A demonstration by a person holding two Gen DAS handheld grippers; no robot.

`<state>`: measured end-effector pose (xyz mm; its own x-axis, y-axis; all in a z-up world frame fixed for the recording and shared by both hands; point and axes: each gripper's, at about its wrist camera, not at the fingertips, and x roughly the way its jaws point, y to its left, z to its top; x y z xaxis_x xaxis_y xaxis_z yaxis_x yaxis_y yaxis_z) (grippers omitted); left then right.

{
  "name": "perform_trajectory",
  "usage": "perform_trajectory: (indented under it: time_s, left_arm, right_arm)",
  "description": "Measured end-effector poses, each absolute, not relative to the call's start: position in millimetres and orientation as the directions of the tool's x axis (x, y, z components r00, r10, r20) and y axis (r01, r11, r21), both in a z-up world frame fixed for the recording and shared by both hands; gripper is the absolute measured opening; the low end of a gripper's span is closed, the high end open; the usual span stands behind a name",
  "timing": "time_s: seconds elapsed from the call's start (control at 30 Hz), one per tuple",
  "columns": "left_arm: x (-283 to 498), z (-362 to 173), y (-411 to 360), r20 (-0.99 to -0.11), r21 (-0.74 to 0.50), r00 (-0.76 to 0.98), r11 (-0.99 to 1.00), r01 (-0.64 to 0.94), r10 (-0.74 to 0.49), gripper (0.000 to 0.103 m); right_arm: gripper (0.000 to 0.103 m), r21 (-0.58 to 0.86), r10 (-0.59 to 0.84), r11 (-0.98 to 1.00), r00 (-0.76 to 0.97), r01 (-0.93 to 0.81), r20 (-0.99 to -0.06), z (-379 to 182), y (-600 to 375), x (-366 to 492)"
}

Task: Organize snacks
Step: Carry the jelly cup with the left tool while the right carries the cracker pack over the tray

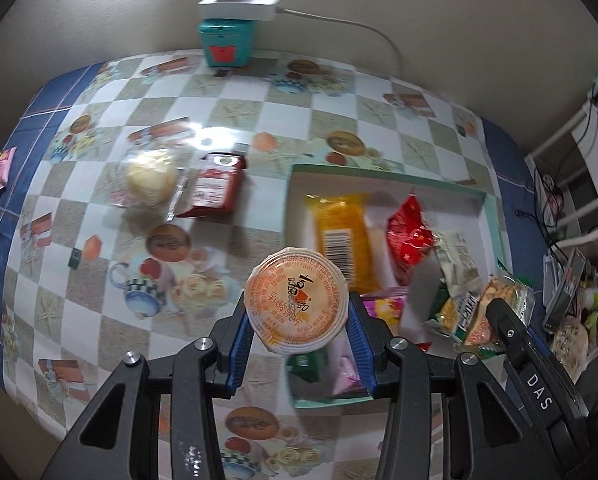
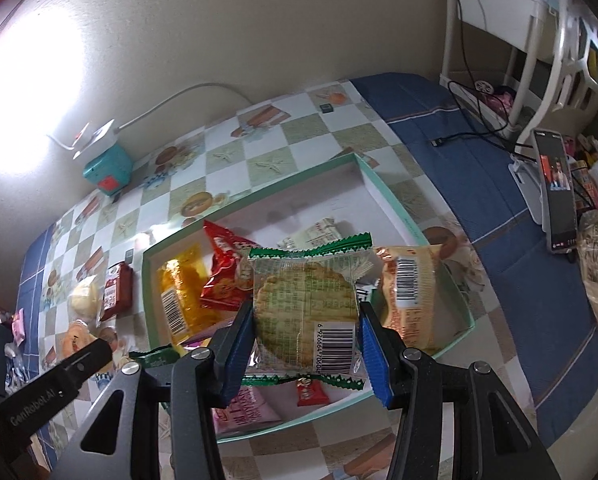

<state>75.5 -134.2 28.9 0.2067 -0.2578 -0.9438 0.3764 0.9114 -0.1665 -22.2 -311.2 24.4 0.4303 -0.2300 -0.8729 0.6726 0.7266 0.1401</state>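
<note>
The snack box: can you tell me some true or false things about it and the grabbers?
1. The left gripper holds a round jelly cup. True.
2. The right gripper holds nothing. False: it is shut on a green-edged cracker pack.
3. The box already has snacks inside. True: a yellow pack and a red pack lie in it.
4. The dark red sachet is inside the box. False: it lies on the tablecloth outside the box, beside a wrapped bun.
</note>
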Motion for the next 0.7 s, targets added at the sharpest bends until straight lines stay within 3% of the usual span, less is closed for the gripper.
perform_trajectory:
  time_s: [0.7]
  left_arm:
    - [98.3, 12.3, -171.4, -0.941, -0.213, 0.170, 0.900, 0.381, -0.294, 0.046]
  right_arm:
    - [0.053, 0.131, -0.268, 0.679, 0.409, 0.723, -0.872, 19.8, -359.4, -21.4]
